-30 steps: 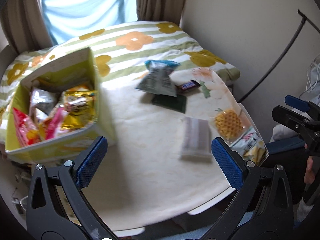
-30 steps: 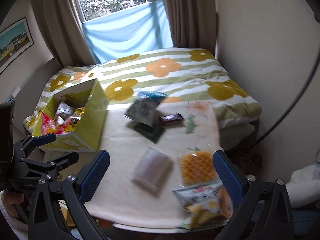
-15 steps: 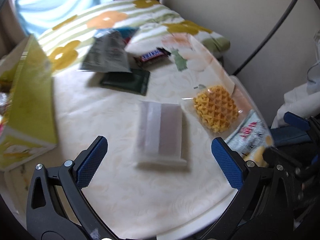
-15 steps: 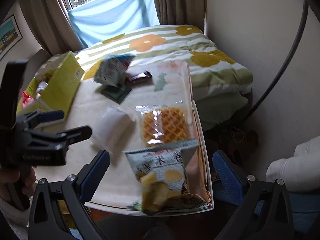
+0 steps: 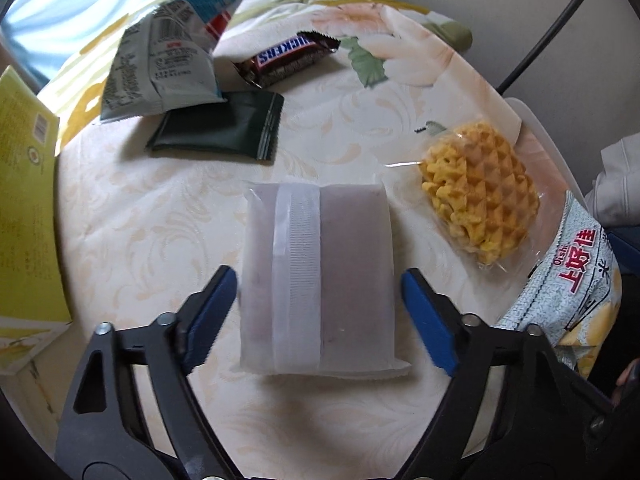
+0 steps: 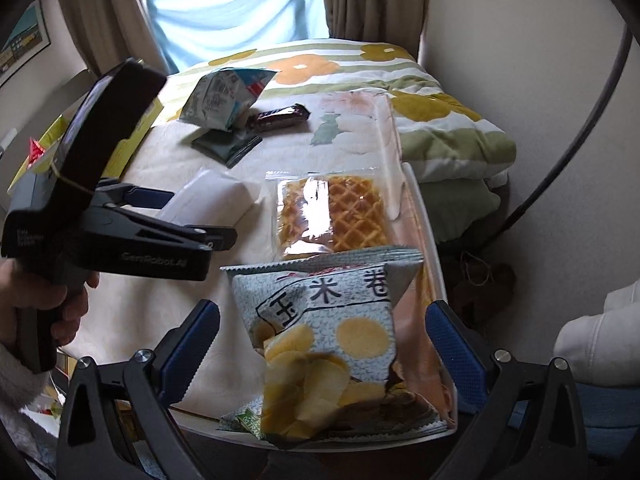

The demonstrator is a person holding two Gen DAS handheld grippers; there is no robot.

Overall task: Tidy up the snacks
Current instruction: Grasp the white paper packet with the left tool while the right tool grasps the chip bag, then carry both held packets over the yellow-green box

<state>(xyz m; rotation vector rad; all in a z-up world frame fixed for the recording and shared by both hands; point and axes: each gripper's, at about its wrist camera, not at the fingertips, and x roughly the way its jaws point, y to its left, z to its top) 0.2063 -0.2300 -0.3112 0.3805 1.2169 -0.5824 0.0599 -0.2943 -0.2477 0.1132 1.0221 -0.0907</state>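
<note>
white snack pack [image 5: 320, 276]: lies flat on the desk [image 5: 140, 216], its pale seam strip facing up, between the two blue pads of my left claw [image 5: 318, 312]. the jaws are closing on it; the left pad looks to be at its edge, the right pad just beside the other edge with a sliver of gap, so i do not count it as gripped.

chip bag [image 6: 332, 344]: at the desk's near right edge, between the pads of my right claw [image 6: 320, 344], which stands wide with neither pad touching the bag.

waffle in clear wrap [image 5: 480, 196]: just beyond the chip bag, to the right of the white snack pack and apart from it.

dark green sachet [image 5: 218, 128]: farther back, partly under a grey-and-blue pouch [image 5: 160, 68]; a snickers bar [image 5: 288, 58] lies just right of the pouch.

yellow-green box [image 5: 24, 216]: at the desk's left edge, one side wall facing me.

in the right wrist view a hand [image 6: 60, 308] grips the left claw's handle. flowered bedding [image 6: 420, 116] lies behind the desk.
</note>
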